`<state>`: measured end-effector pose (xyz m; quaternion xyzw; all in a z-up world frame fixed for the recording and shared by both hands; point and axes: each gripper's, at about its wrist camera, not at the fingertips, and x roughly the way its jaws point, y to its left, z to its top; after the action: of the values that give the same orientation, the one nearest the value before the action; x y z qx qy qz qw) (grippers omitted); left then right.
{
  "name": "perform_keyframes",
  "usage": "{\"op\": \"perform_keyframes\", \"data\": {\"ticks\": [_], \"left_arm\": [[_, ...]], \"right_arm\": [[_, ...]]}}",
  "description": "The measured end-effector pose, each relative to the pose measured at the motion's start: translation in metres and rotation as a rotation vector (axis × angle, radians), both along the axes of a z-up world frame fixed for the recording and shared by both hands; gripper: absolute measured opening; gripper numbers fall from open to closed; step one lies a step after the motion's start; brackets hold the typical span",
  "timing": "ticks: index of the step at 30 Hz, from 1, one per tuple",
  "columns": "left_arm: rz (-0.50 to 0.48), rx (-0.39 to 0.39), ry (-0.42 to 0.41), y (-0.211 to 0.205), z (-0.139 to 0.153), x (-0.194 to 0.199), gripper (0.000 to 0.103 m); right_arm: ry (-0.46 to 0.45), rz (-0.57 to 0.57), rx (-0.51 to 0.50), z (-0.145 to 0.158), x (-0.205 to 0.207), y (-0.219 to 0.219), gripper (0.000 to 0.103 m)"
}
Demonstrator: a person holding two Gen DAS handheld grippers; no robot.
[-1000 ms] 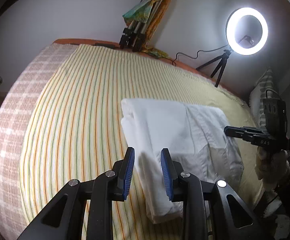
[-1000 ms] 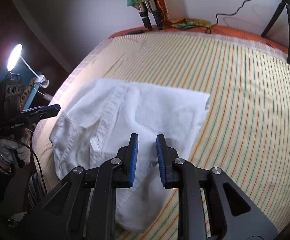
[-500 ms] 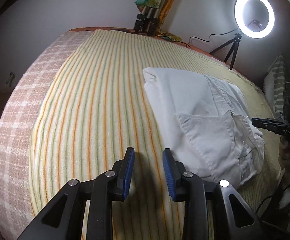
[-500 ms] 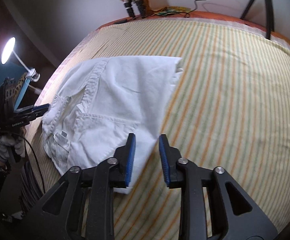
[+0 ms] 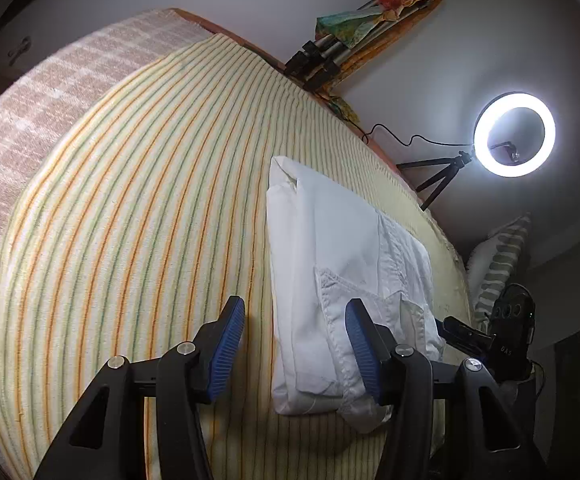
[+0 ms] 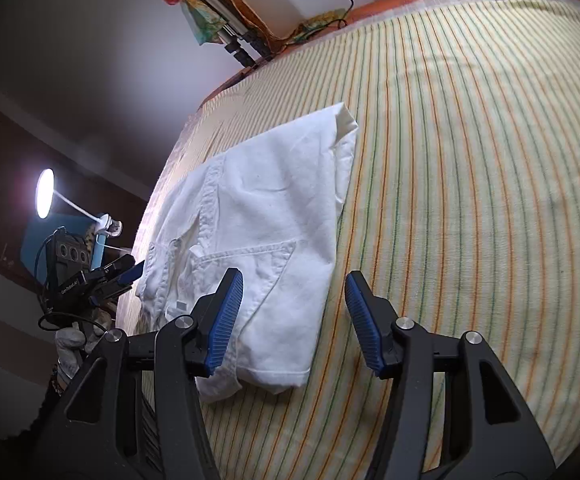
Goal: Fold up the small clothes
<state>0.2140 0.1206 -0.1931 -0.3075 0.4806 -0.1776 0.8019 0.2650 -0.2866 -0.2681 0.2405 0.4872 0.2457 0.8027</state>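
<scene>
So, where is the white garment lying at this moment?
The folded white garment lies on the striped bedspread, right of centre in the left wrist view, below the ring light.

In the left wrist view, the right gripper point(image 5: 448, 326) bears white letters on its black body that read "DAS". In the right wrist view, the left gripper point(image 6: 131, 270) carries a white printed line on its side, apparently "GenRobot.AI", though too small to be sure.
</scene>
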Motion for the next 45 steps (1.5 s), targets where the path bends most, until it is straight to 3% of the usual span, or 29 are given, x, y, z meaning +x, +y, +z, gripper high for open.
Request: {"op": "perform_keyframes", "data": {"ticks": [6,11,13,19,22,27,35,45], "left_arm": [[0.009,-0.049,0.038,-0.011,-0.016,0.017,0.051],[0.016,-0.078,0.05,-0.017,-0.021,0.028,0.041],[0.011,-0.059,0.048,-0.022,-0.021,0.031,0.037],[0.0,0.045,0.016,-0.033,-0.013,0.029,0.026],[-0.006,0.103,-0.019,-0.041,-0.002,0.025,0.018],[-0.039,0.226,-0.099,-0.061,0.021,0.017,0.012],[-0.088,0.317,-0.2,-0.088,0.054,0.001,0.01],[-0.162,0.348,-0.316,-0.148,0.093,-0.01,0.01]], "right_arm": [[0.031,-0.042,0.113,-0.015,0.008,-0.005,0.056],[0.035,-0.034,0.165,-0.018,0.012,0.0,0.056],[0.033,-0.025,0.167,-0.018,0.014,0.005,0.048],[0.016,0.014,0.087,-0.013,0.019,0.021,0.022],[-0.015,0.03,0.051,-0.003,0.016,0.025,0.017],[-0.08,0.067,-0.046,0.015,0.01,0.036,0.015],[-0.19,0.114,-0.173,0.046,-0.005,0.043,0.013],[-0.284,0.09,-0.235,0.086,-0.02,0.002,0.013]]}}
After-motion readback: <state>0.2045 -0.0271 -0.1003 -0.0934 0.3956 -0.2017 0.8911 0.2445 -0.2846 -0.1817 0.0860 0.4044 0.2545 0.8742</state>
